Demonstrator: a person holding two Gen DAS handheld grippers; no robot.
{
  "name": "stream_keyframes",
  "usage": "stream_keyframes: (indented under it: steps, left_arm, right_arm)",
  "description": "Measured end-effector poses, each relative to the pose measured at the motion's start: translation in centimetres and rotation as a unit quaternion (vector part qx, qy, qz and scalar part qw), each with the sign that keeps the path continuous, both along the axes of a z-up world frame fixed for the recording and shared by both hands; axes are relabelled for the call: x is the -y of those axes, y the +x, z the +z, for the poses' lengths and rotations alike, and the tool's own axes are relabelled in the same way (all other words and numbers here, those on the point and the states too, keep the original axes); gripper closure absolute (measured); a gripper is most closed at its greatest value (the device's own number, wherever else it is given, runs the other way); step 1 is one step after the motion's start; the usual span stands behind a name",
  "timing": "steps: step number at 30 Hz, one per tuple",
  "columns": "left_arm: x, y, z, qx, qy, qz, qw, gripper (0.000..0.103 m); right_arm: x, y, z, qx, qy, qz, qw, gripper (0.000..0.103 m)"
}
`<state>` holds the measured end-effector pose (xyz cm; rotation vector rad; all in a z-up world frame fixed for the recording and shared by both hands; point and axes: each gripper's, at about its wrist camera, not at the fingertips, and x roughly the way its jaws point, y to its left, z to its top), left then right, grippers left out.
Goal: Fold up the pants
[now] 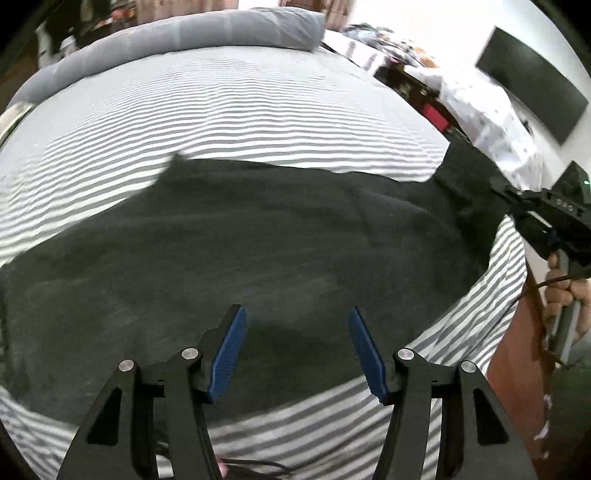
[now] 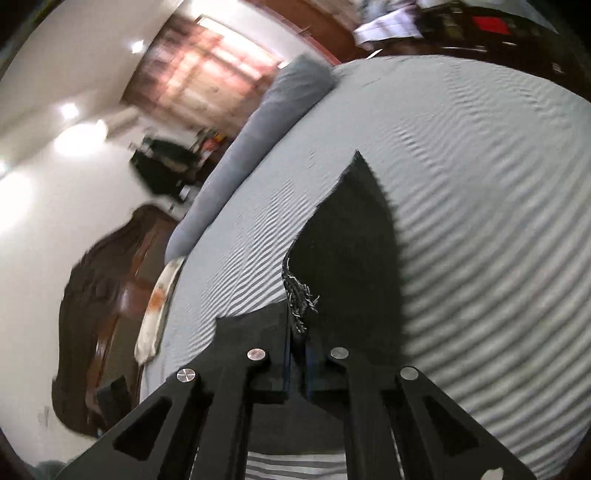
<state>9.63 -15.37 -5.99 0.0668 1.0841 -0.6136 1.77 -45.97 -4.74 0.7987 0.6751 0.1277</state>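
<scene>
The left gripper (image 1: 297, 347) hovers with its blue-padded fingers (image 1: 231, 350) spread wide and holding nothing, low over the near part of the dark charcoal fabric pants (image 1: 240, 251). The right gripper (image 2: 297, 354) has its fingers pressed together on a frayed edge of the same pants, with loose white threads showing just beyond the tips; in the left wrist view it sits at the far right, holding that end of the garment raised off the bed.

The pants lie spread across the middle of the bed, their near edge close to the left gripper and a pointed corner reaching toward the far side.

To make this fold well, I judge the left gripper should take the matching corner or edge on its own side before the right carries its end across, so both ends travel level and the fabric lands without bunching. Keeping the cloth lightly taut between the two should keep the crease straight.

The grey-and-white striped bedsheet (image 1: 221, 110) is fairly smooth. A long grey bolster pillow (image 1: 207, 29) lies along the far edge. Beyond are a dark flat screen on a white wall (image 1: 532, 77), white patterned cloth (image 1: 491, 122), and a dark carved wooden headboard (image 2: 96, 314).
</scene>
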Motion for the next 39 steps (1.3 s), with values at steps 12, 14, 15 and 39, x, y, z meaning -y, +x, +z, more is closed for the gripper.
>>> stream_keyframes:
  steps: [12,14,15,39]
  left_arm:
    - [-12.6,0.3,-0.4,-0.027,-0.032,0.092,0.9949,0.043]
    - [-13.7,0.3,-0.7,-0.032,-0.041,0.101,0.9935,0.043]
    - [-14.1,0.3,-0.8,-0.034,-0.045,0.102,0.9931,0.043]
    - [-10.9,3.4,-4.3,-0.156,-0.168,0.079,0.9702,0.042]
  right_arm:
    - [-19.6,9.1,-4.1,-0.069,-0.048,0.176,0.981,0.096]
    - [-21.7,9.3,-5.3,-0.083,-0.05,0.195,0.976,0.096]
    - [-23.0,9.3,-5.9,-0.092,-0.057,0.208,0.972,0.096]
    - [-22.3,-0.3,-9.2,-0.107,-0.007,0.111,0.988,0.049]
